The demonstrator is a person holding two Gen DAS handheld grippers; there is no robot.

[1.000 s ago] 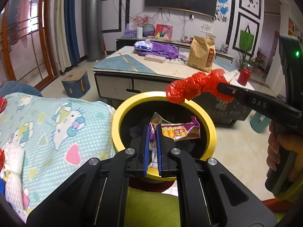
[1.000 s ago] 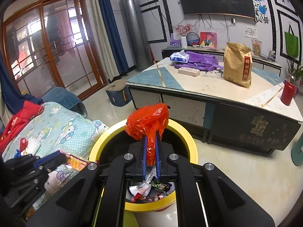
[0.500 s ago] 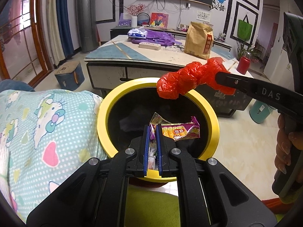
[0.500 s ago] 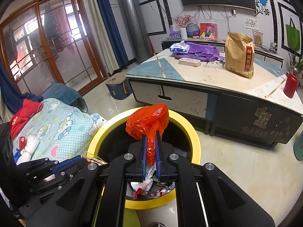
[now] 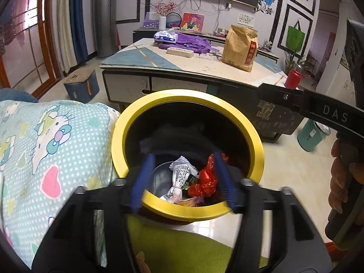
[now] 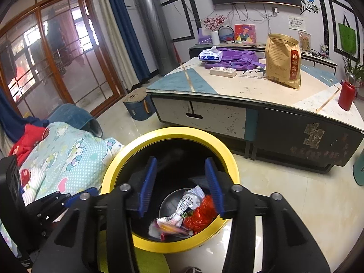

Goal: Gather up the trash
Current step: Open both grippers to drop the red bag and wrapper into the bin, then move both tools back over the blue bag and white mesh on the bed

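left wrist view looks down past the left gripper [image 5: 183, 179] into the yellow-rimmed bin [image 5: 254, 136]; its blue-padded jaws are spreading apart with nothing pinched between them, only the bin's opening showing in the gap. at the bottom of the bin lie the red plastic bag [image 5: 206, 179], crumpled, and beside it a white printed wrapper [image 5: 180, 175] with more small wrappers heaped just below. right wrist view shows the right gripper [image 6: 180, 182] above the same bin [image 6: 229, 157], its jaws also opening and empty, with the red plastic bag [image 6: 200, 215] and white printed wrapper [image 6: 187, 199] resting on the bin floor under them. in the left view the right gripper's black arm reaches in over the bin's far right edge, and a hand [image 5: 341, 177] grips its handle to the right of the bin. a cartoon-print blanket [image 5: 45, 141] presses against the bin's left side. behind the bin stands a low table [image 6: 250, 91] carrying a brown paper bag [image 6: 283, 60].
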